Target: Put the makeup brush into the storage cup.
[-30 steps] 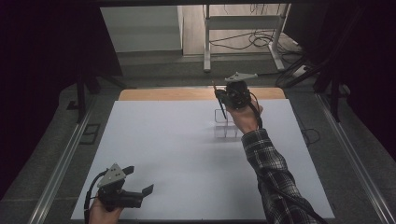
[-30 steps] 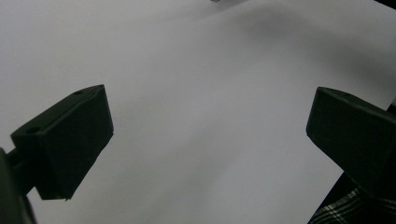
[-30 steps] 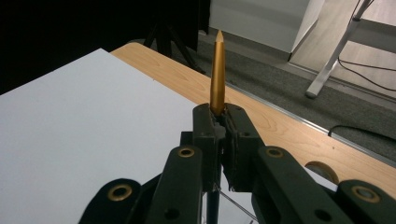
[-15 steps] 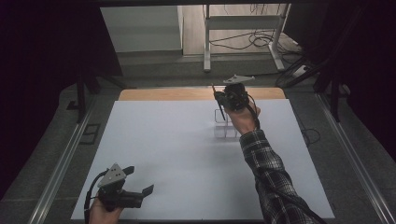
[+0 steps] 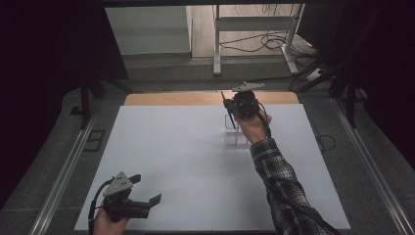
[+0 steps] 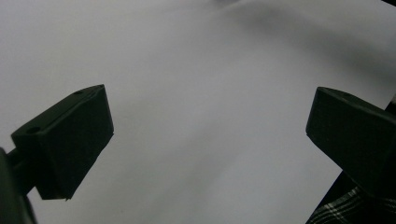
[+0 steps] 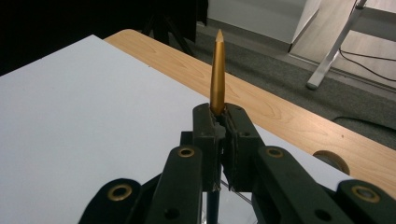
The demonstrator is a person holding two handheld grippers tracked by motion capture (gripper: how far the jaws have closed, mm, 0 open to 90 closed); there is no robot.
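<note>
**One pen clamped above one clear holder**

Little has shifted since the earlier frames: the right gripper (image 5: 234, 104) has edged slightly toward the far side of the bench (image 5: 171, 147), while the left gripper (image 5: 147, 201) has kept its place at the near left corner; one gold pen (image 7: 217, 70) stands upright, clenched between the right jaws, its pointed tip up and a thin dark shaft continuing below them; one clear holder (image 5: 234, 128) sits on the white sheet directly beneath that gripper; the pen's lower end reaches toward it, though whether it touches I cannot tell; the left jaws stand wide apart, released, with bare white sheet between them; two grippers, one pen, one holder.
</note>
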